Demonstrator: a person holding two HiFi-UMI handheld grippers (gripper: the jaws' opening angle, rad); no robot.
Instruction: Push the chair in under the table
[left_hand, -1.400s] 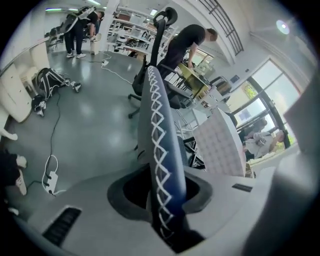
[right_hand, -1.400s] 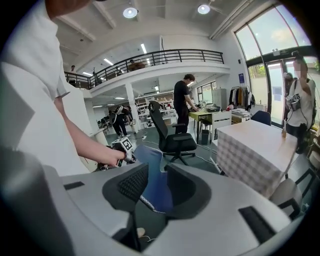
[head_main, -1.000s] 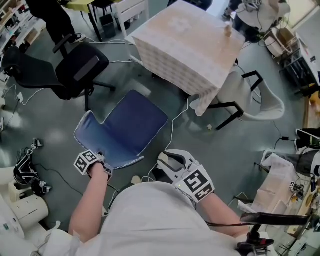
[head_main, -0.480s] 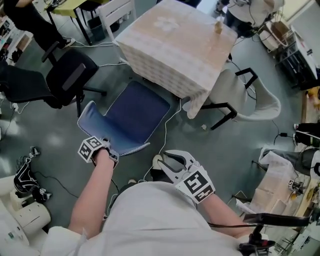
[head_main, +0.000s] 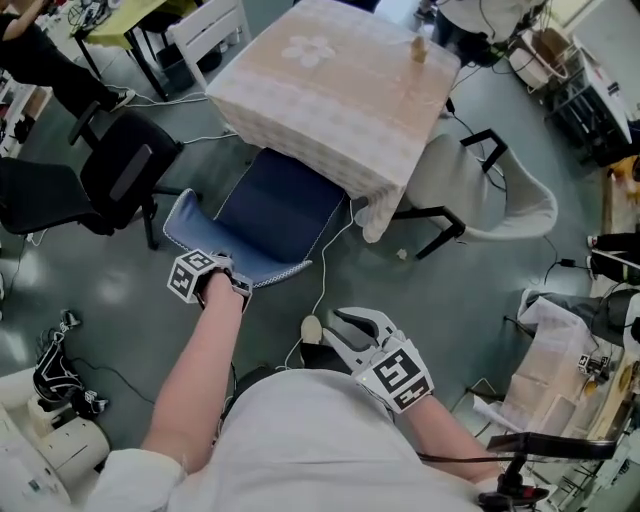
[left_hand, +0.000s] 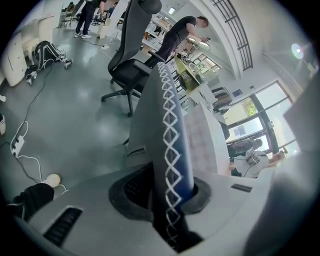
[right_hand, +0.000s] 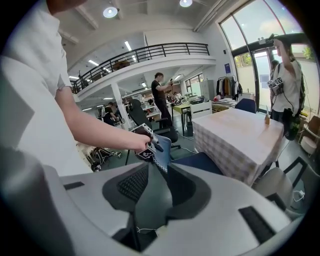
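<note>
A blue chair (head_main: 280, 205) with white stitching along its edge stands at the near side of the table (head_main: 340, 90), which wears a pale checked cloth. The front of the seat lies under the cloth's overhang. My left gripper (head_main: 225, 270) is shut on the top edge of the backrest (left_hand: 170, 145), which runs up between its pads (left_hand: 131, 187). Held close to my body, my right gripper (head_main: 338, 330) stands open with nothing between its fingers. Its view looks past its open jaws at the chair (right_hand: 195, 162), the left gripper (right_hand: 150, 142) and the table (right_hand: 235, 135).
A black office chair (head_main: 110, 180) stands left of the blue one. A white chair (head_main: 480, 190) is at the table's right side. A small bottle (head_main: 418, 47) is on the tabletop. Cables trail over the grey floor (head_main: 330, 260). A person (right_hand: 161, 97) stands in the background.
The blue chair has slid toward the table, and its seat now reaches under the cloth. My left gripper moved with the backrest. The right gripper followed a little.
</note>
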